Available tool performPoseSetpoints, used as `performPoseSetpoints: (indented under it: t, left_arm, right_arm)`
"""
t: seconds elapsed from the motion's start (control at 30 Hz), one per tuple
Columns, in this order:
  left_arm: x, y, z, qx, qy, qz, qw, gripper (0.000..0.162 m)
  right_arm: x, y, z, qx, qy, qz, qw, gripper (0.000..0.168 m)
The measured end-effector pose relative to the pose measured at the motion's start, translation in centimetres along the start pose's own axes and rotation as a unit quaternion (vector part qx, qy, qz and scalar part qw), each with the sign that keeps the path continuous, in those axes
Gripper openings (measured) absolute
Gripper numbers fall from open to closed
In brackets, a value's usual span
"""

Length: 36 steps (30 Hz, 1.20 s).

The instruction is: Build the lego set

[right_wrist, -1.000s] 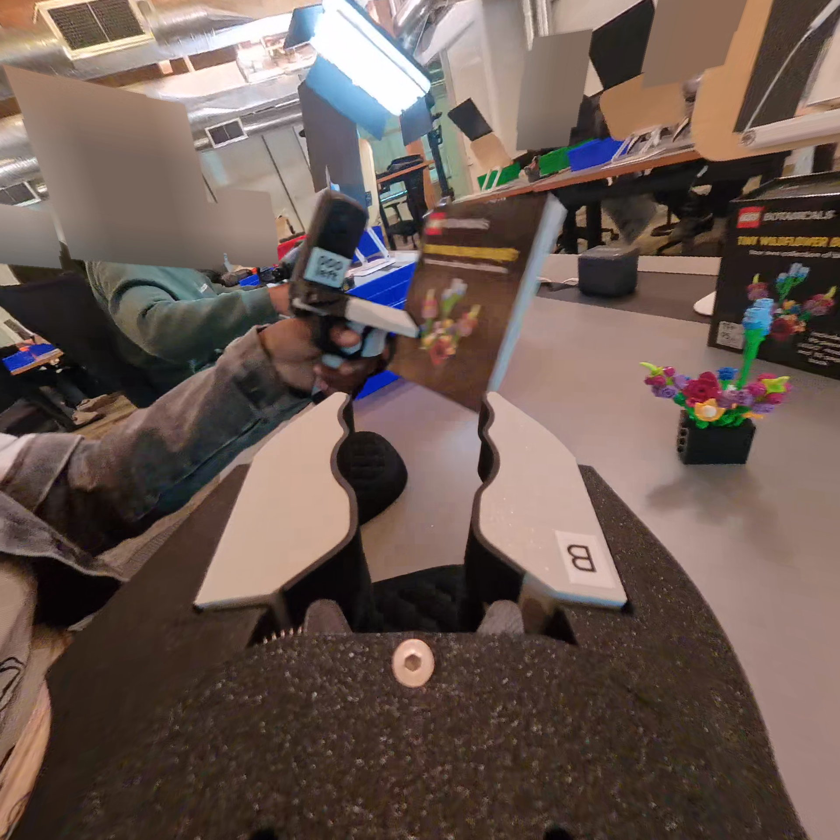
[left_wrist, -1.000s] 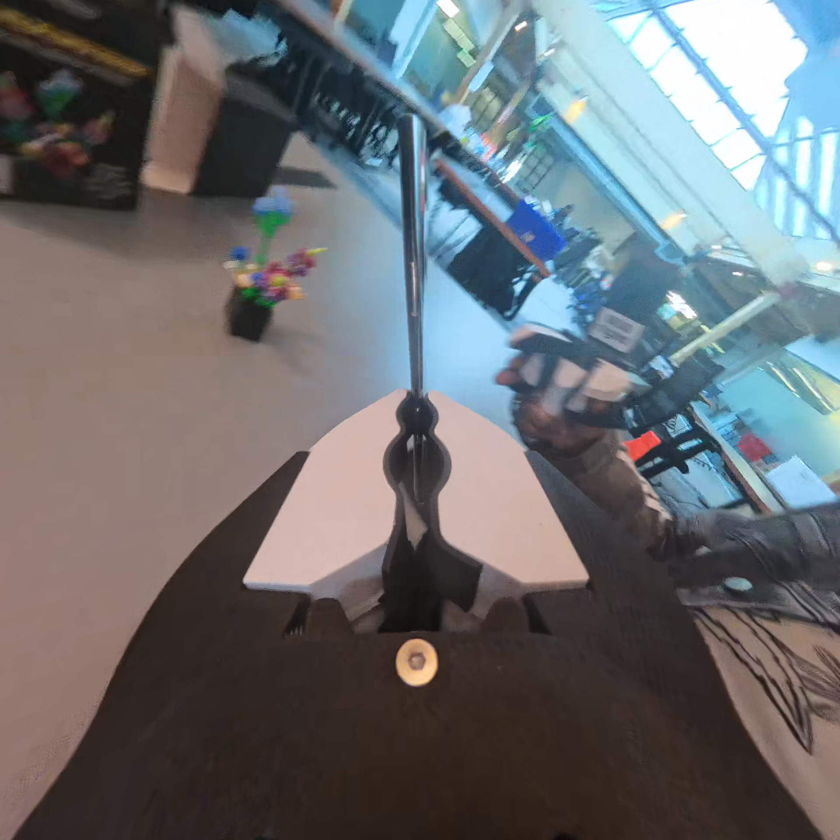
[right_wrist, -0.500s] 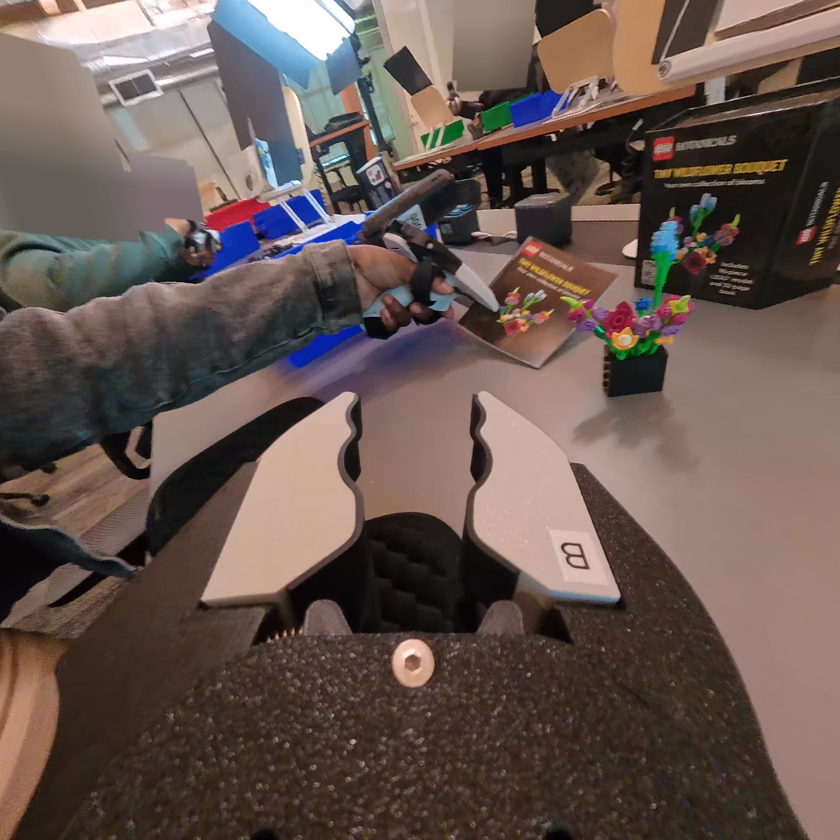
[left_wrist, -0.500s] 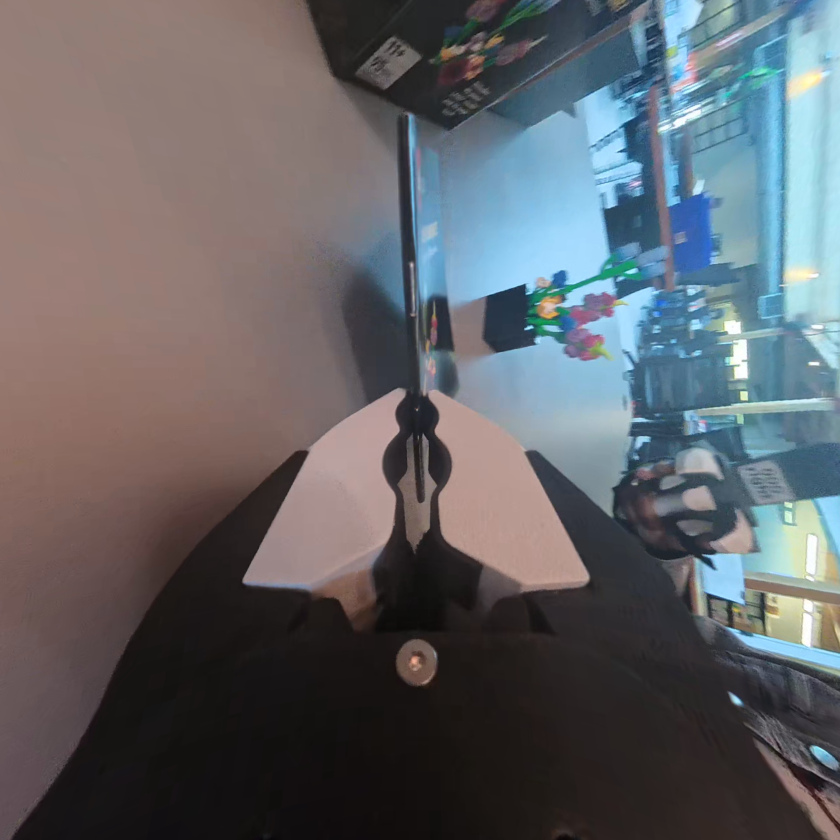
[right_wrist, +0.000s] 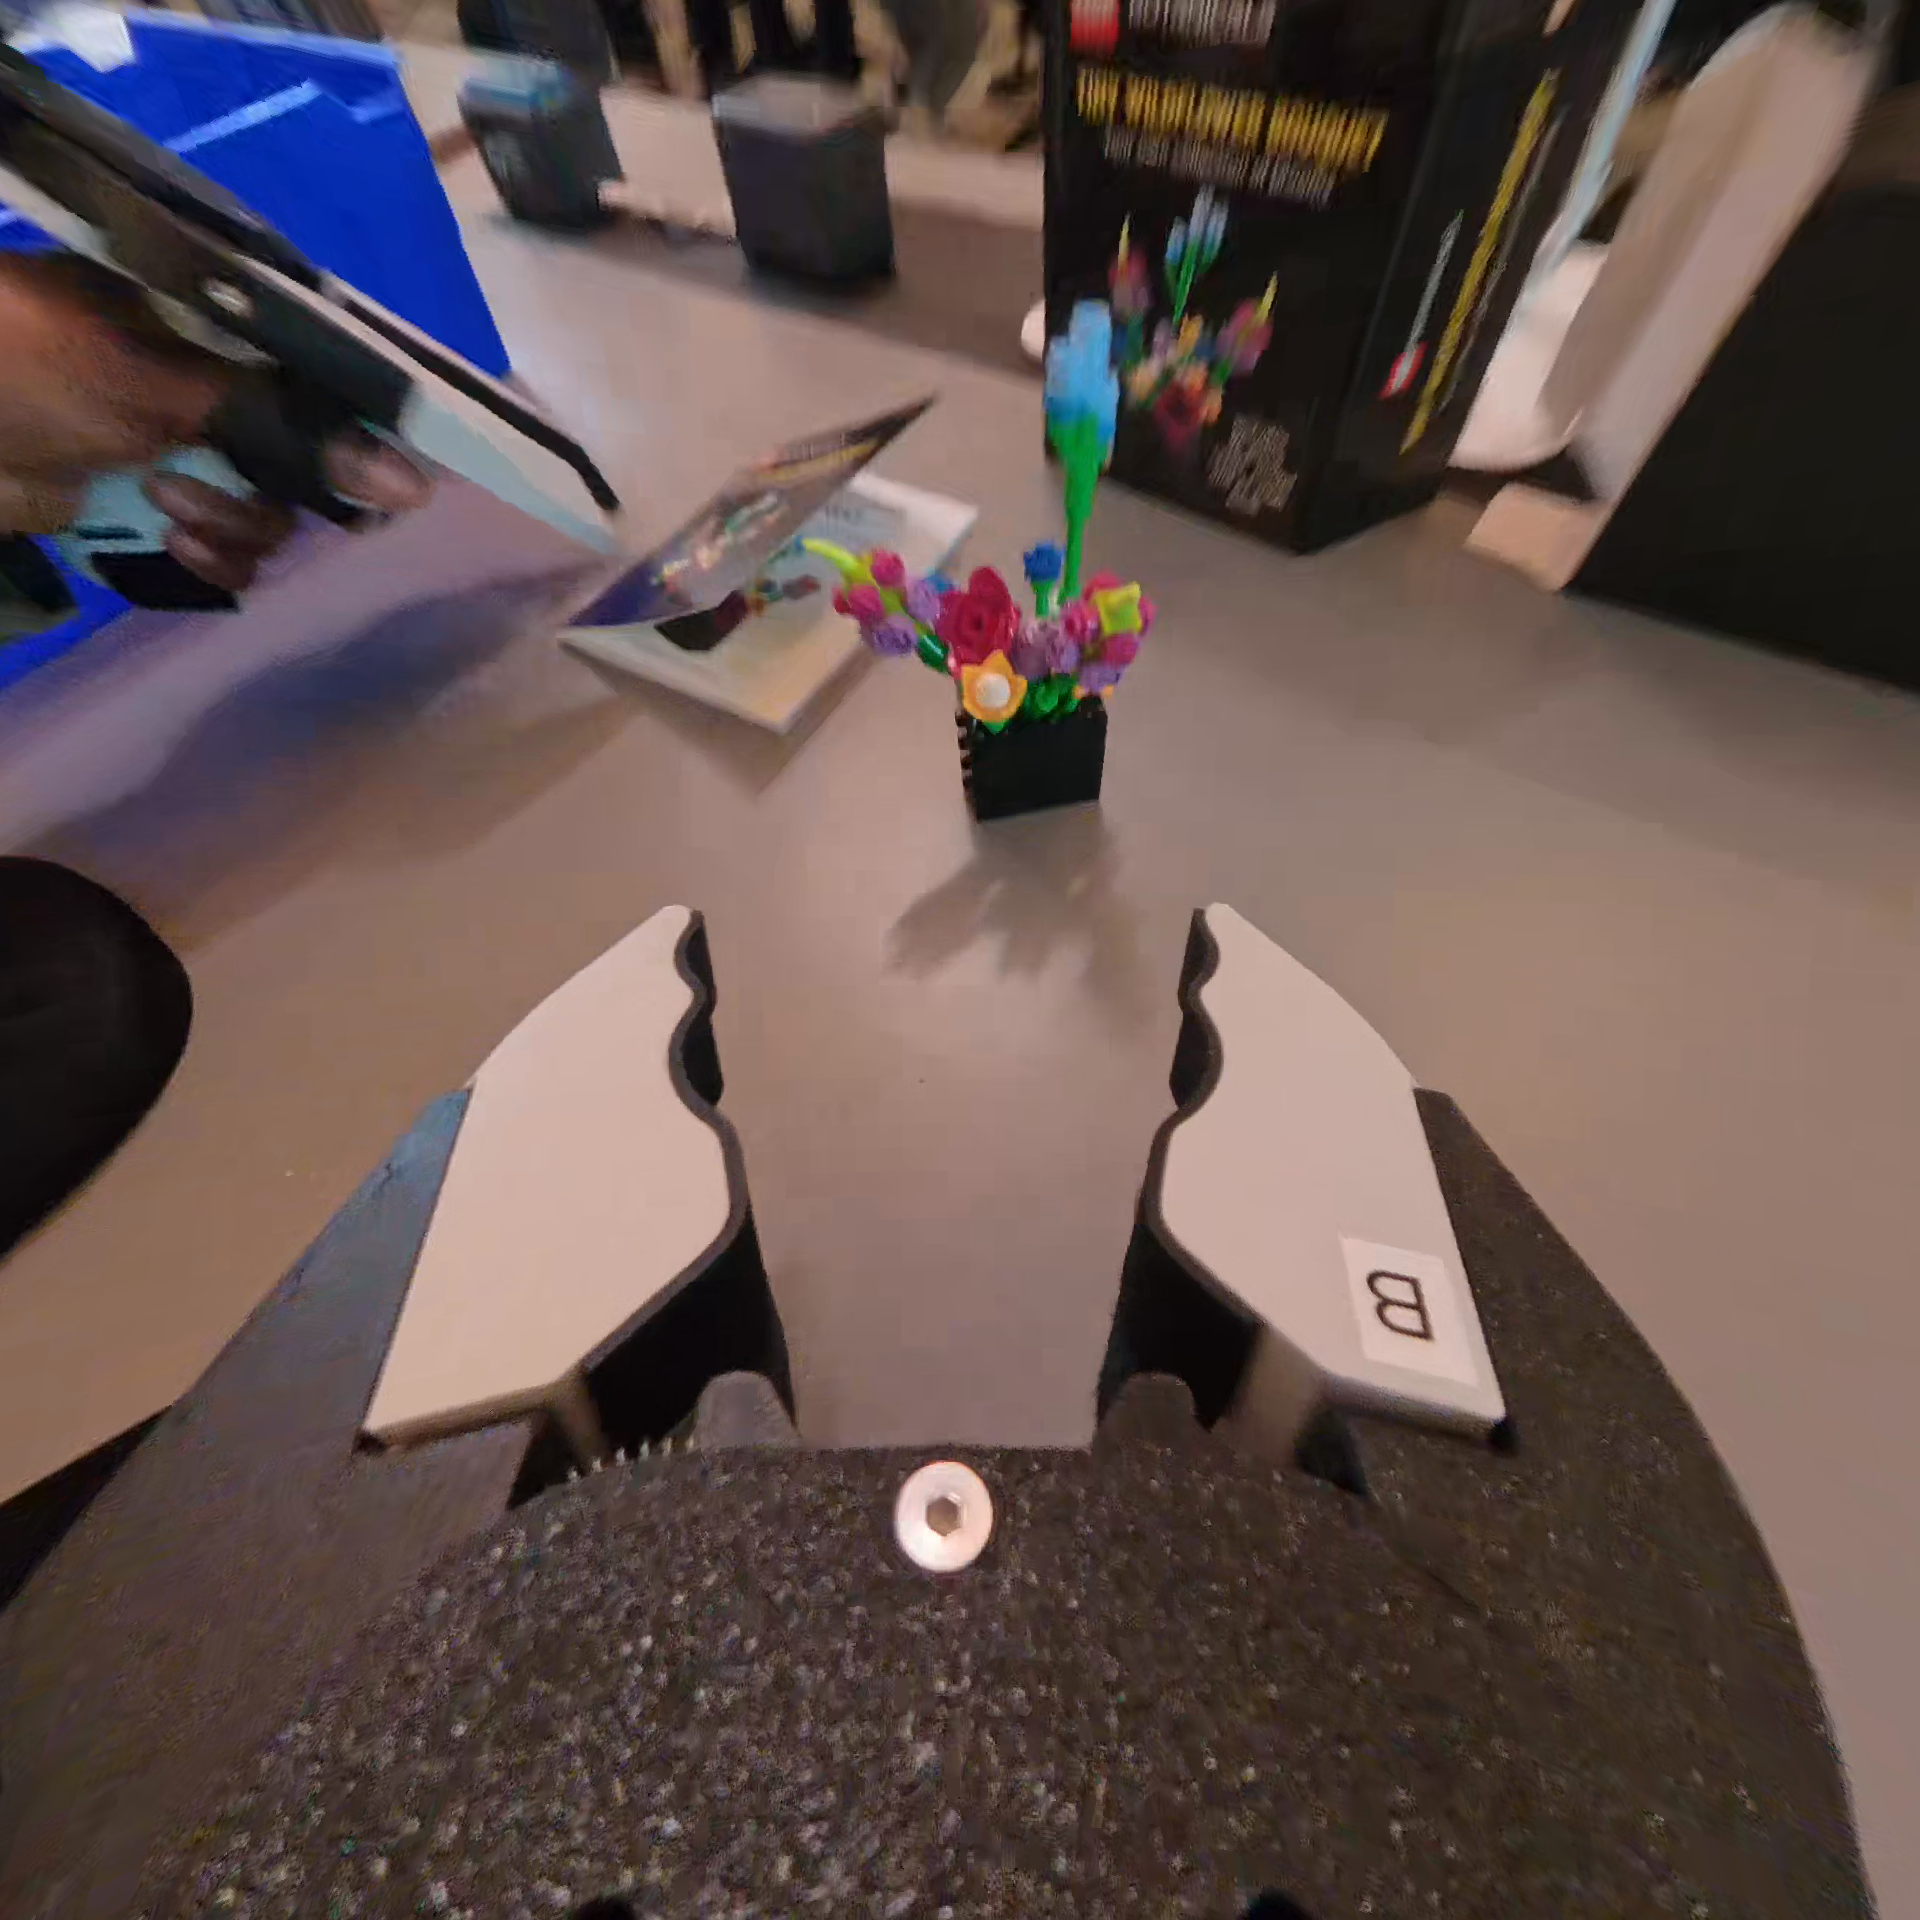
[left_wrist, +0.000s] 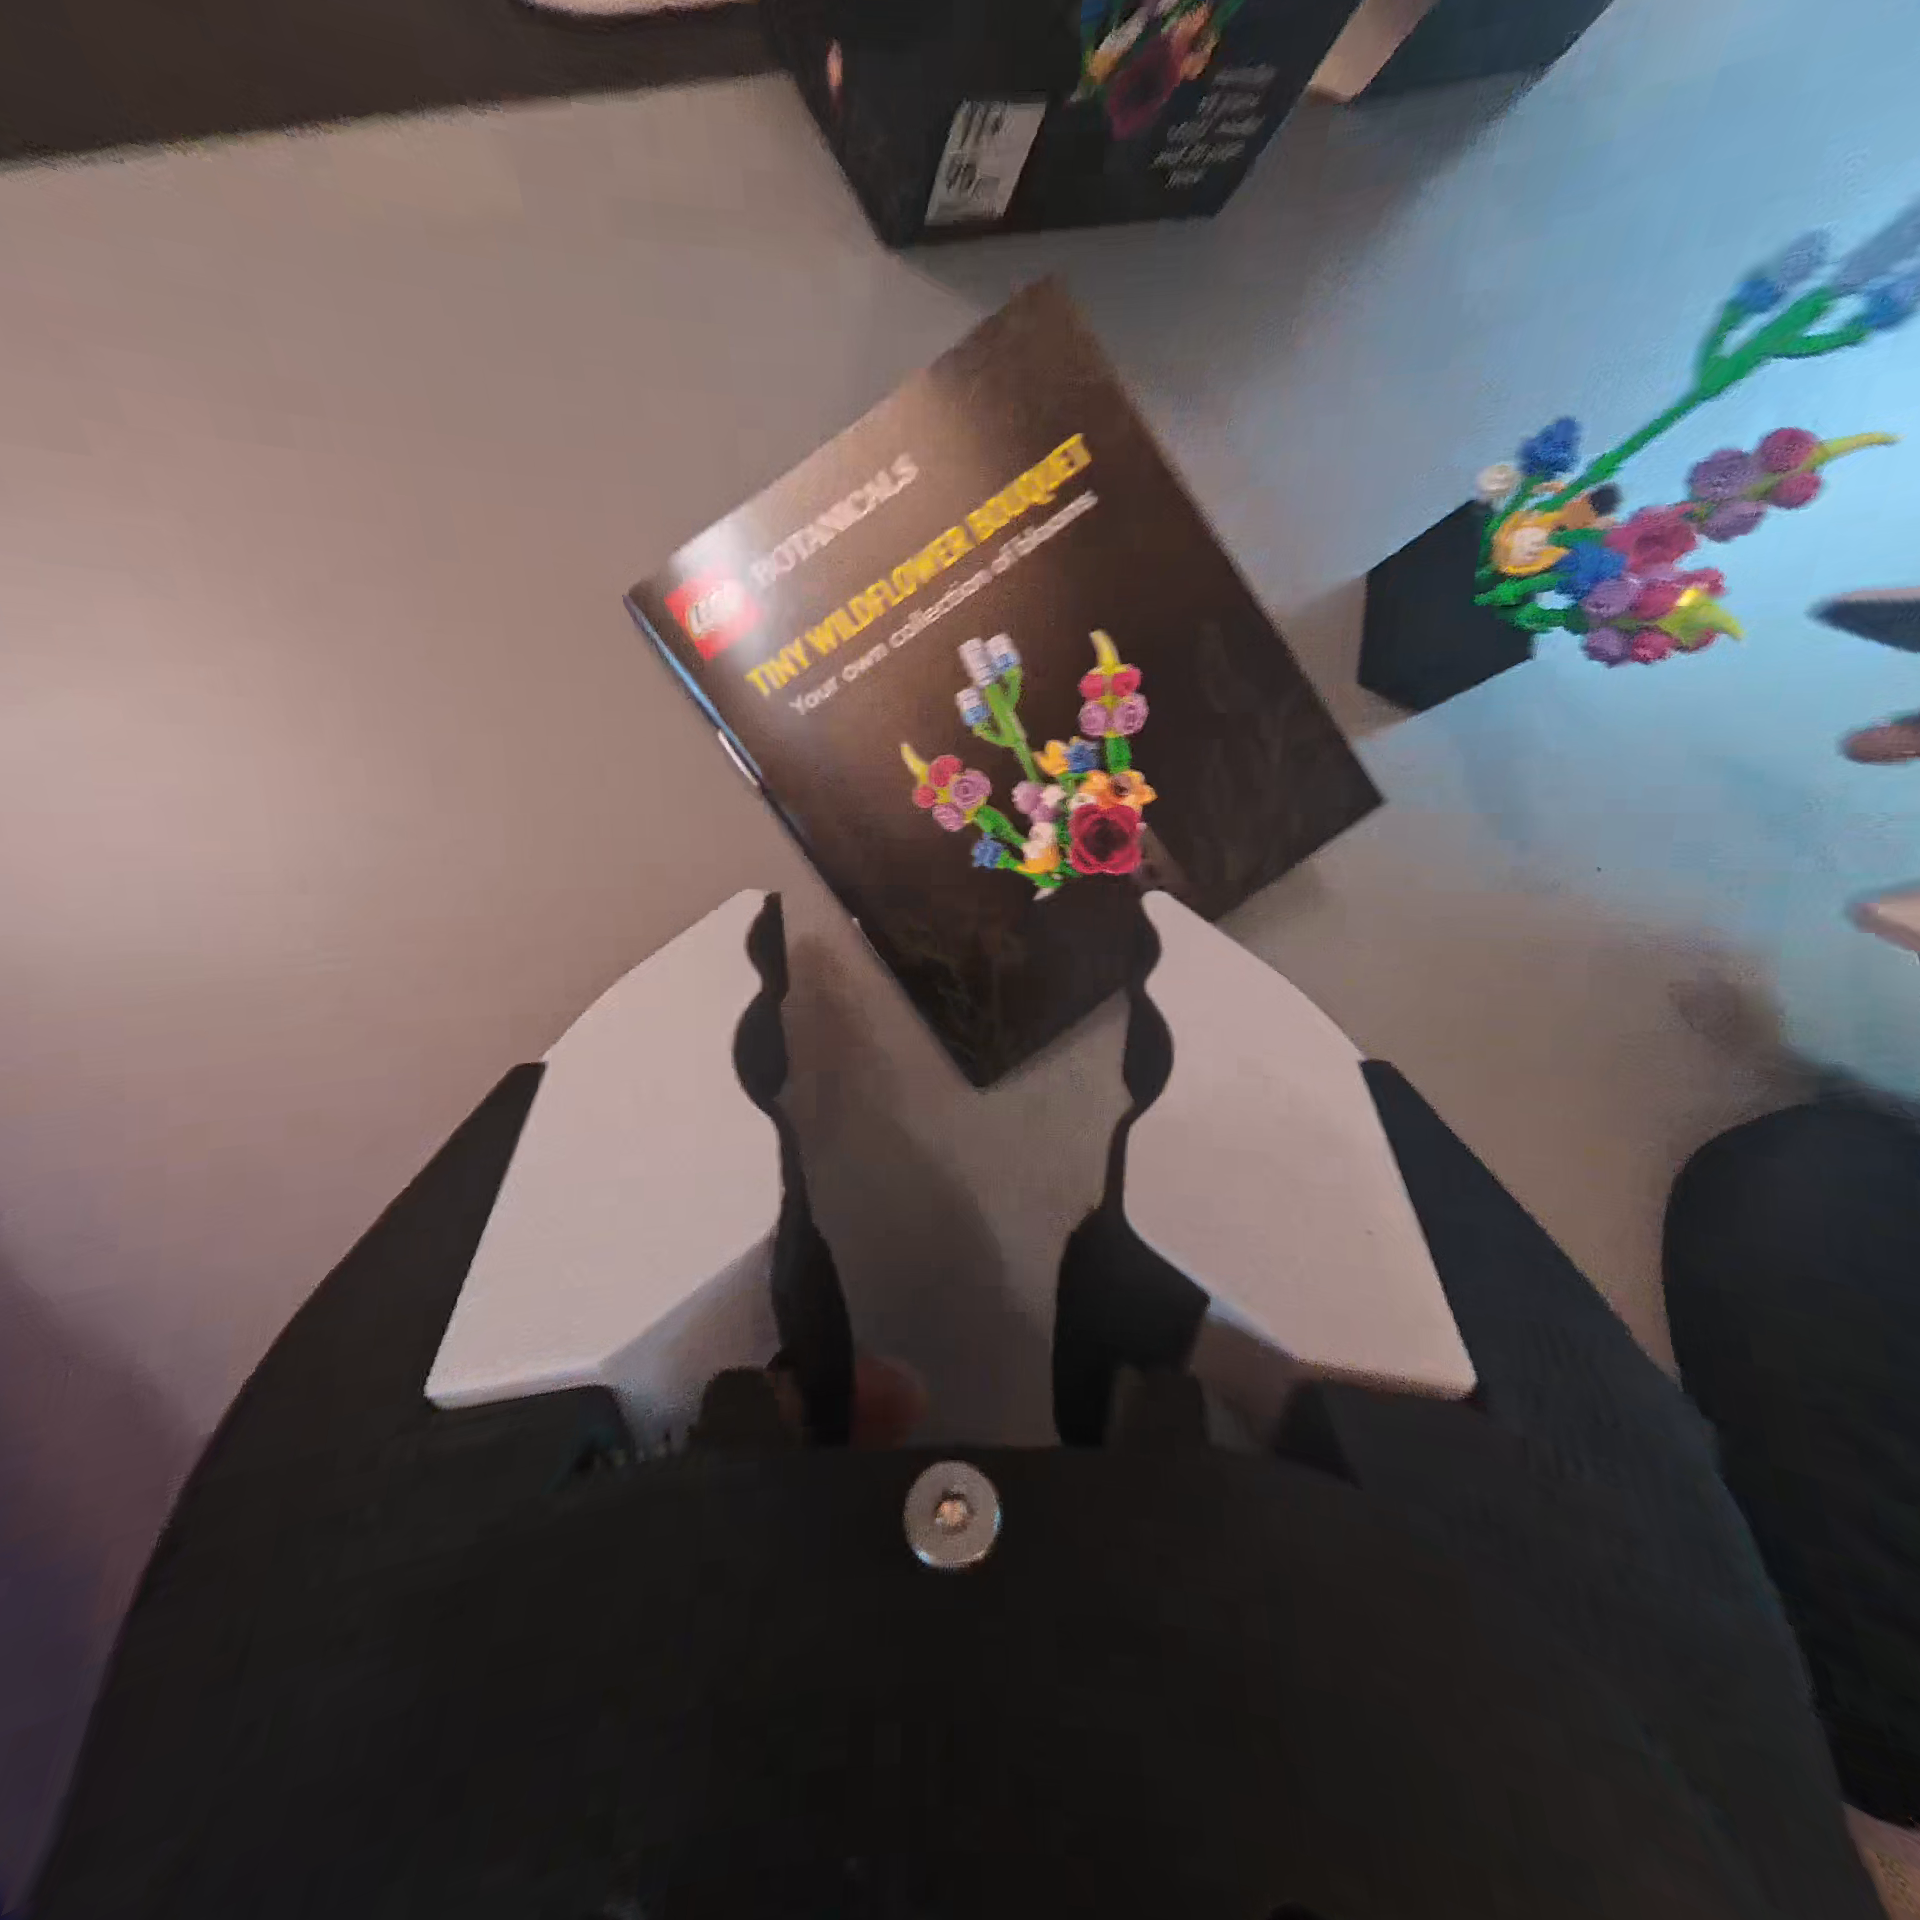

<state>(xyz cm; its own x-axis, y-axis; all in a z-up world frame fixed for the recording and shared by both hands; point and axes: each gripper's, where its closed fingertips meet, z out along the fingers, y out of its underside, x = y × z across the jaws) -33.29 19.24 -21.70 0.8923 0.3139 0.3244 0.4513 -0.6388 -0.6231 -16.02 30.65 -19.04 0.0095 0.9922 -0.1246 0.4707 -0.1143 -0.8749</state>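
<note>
A dark instruction booklet [left_wrist: 997, 665] lies on the grey table [left_wrist: 312, 623], just beyond my left gripper [left_wrist: 956, 914], which is open with the booklet's near corner between its fingertips. In the right wrist view the booklet [right_wrist: 769, 582] has its cover raised off the pages, and the left gripper [right_wrist: 499, 447] hovers at its left edge. The built flower bouquet in its black base [right_wrist: 1029, 665] stands upright ahead of my right gripper [right_wrist: 945, 920], which is open wide and empty. The bouquet also shows in the left wrist view [left_wrist: 1600, 561], to the right of the booklet.
The black set box [right_wrist: 1247, 260] stands behind the bouquet, and it shows at the top of the left wrist view [left_wrist: 1049, 114]. A blue bin [right_wrist: 260, 187] and small dark boxes [right_wrist: 800, 177] sit at the far left. A dark rounded object [right_wrist: 73, 1039] lies at the table's near edge. The dark rounded object [right_wrist: 73, 1039] is about 15 centimeters from my right fingertips.
My left gripper held the booklet shut and on edge; it has lowered it to the table and opened. My right gripper has opened wider and swung toward the bouquet.
</note>
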Motion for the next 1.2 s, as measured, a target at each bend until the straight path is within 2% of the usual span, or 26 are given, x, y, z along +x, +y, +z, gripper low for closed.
performPoseSetpoints:
  t: [0.1,0.2,0.37,0.47,0.57,0.67,0.8,0.97,1.2]
  left_arm:
    - [2.1,-0.2,-2.0,0.040,-0.015,0.070,0.997,0.070]
    - [6.1,0.2,-4.8,0.100,0.002,0.149,0.984,0.069]
    - [10.4,2.3,-10.0,0.225,-0.043,0.254,0.940,0.070]
    - [11.8,4.0,-11.4,0.247,-0.053,0.245,0.936,0.083]
    - [12.8,4.9,-12.0,0.259,-0.060,0.253,0.930,0.085]
    - [13.3,5.3,-12.4,0.273,-0.058,0.254,0.926,0.084]
    - [12.6,5.6,-12.9,0.277,-0.073,0.251,0.925,0.084]
    - [12.6,6.3,-12.9,0.280,-0.063,0.241,0.927,0.084]
    - [13.9,7.2,-12.2,0.268,-0.037,0.257,0.928,0.084]
  right_arm:
    - [1.1,0.4,3.1,-0.025,-0.039,0.032,0.998,0.080]
    - [1.9,0.1,5.3,-0.030,-0.047,0.004,0.998,0.074]
    - [1.9,-0.6,7.1,-0.050,-0.061,-0.059,0.995,0.071]
    - [2.2,-0.4,7.9,-0.064,-0.064,-0.079,0.993,0.064]
    - [1.9,-0.5,8.5,-0.070,-0.076,-0.089,0.991,0.058]
    - [1.6,-0.5,8.7,-0.073,-0.093,-0.109,0.987,0.041]
    - [0.0,0.1,8.0,-0.080,-0.151,-0.136,0.976,0.041]
    - [-3.8,1.7,5.9,-0.091,-0.244,-0.187,0.947,0.041]
    - [-8.5,3.9,3.1,-0.108,-0.314,-0.253,0.909,0.041]
